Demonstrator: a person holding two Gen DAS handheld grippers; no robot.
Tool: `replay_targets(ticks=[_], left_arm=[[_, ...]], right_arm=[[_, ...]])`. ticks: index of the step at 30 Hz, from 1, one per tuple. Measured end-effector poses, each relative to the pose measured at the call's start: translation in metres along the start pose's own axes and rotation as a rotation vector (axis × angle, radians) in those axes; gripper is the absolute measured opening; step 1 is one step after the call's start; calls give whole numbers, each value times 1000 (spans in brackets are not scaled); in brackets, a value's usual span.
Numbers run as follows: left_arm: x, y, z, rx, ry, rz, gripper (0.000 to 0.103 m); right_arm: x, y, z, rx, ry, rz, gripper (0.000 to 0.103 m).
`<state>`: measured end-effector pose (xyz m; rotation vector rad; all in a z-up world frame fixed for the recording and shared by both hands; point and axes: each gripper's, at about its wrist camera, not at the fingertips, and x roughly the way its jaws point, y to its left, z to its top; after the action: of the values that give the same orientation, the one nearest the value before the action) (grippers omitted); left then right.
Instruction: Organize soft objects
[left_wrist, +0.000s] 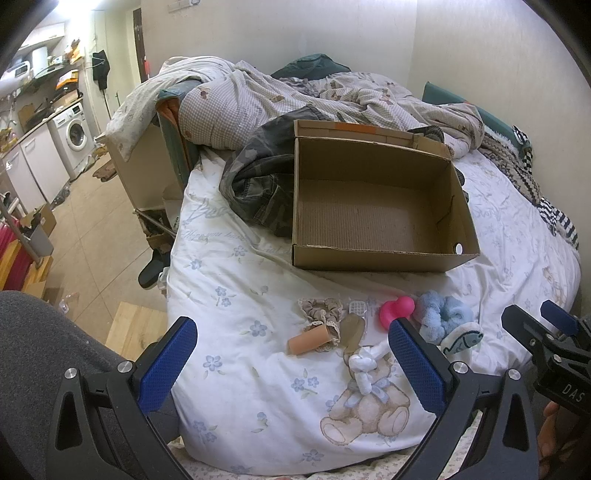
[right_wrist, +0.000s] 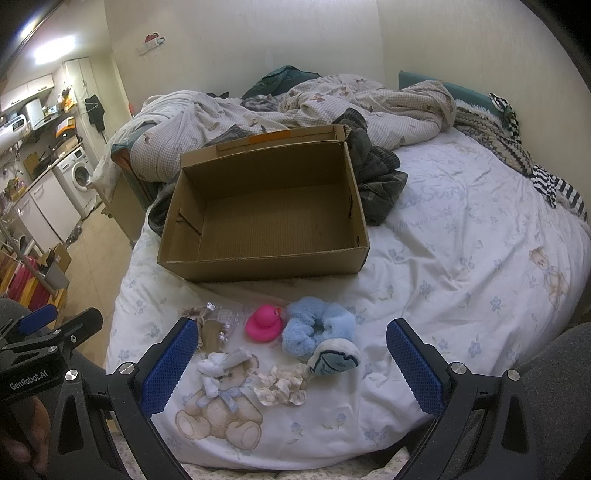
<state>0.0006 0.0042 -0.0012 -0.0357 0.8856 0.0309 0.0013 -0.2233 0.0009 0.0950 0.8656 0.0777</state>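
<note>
A wide bed (left_wrist: 236, 280) in a bear-print sheet fills the room, a rumpled checked quilt (right_wrist: 229, 110) heaped at its far end, and an open cardboard box (right_wrist: 266, 254) sits mid-mattress with only bare cardboard showing inside. Both tools hover over the near edge, the left gripper (left_wrist: 291, 365) and the right gripper (right_wrist: 288, 362) each spread wide and gripping nothing. Between box and grippers lie the soft things: a fluffy blue scrunchie (right_wrist: 314, 328), a pink rubber duck (right_wrist: 263, 322), a cream scrunchie (right_wrist: 281, 384), a knotted white cloth (left_wrist: 364, 363).
</note>
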Motion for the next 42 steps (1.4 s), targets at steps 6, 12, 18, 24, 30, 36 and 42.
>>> replay_targets(ticks=[6, 12, 18, 24, 30, 36, 42], left_arm=[[0, 0, 0, 2, 0, 0, 103], [0, 0, 0, 1, 0, 0, 103], [0, 1, 1, 2, 0, 0, 103], [0, 1, 1, 1, 0, 0, 103], [2, 4, -1, -10, 6, -2, 103], [4, 2, 2, 5, 17, 0, 103], [9, 3, 24, 2, 49, 37, 103]], right_arm=[[0, 0, 0, 0, 0, -1, 103], [0, 1, 0, -1, 0, 0, 103], [0, 1, 0, 0, 0, 0, 103], [0, 0, 0, -1, 0, 0, 103], [0, 0, -3, 8, 9, 1, 103], [5, 1, 4, -9, 29, -3, 103], [7, -5, 22, -9, 60, 43, 103]])
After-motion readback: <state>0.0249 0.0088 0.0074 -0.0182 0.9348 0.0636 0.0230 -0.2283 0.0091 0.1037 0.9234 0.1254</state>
